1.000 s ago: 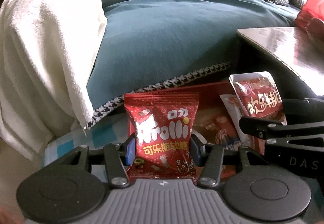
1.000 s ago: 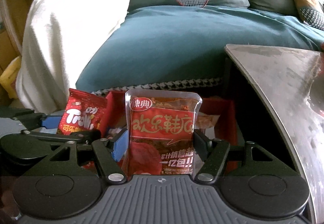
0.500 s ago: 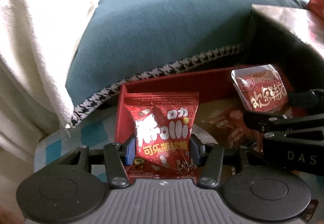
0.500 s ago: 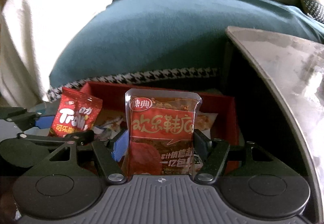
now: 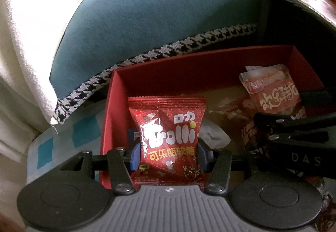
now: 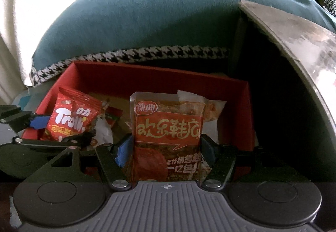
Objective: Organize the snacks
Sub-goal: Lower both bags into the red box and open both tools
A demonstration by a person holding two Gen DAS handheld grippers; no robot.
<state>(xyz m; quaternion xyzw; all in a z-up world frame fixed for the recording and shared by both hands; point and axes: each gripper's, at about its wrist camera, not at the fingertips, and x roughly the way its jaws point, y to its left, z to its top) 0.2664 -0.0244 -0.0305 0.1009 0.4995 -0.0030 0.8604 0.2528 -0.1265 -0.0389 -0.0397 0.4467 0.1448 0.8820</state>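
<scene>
Pinching a Trolli bag and a spicy snack pack, both grippers crowd above the red box beside a teal cushion.

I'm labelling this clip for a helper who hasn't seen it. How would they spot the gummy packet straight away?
Find the red box on the floor below the teal sofa cushion. Over its left end, the left claw grips the gummy packet: opaque red, white bubble letters, unlike the clear-topped packet in the right claw.
</scene>
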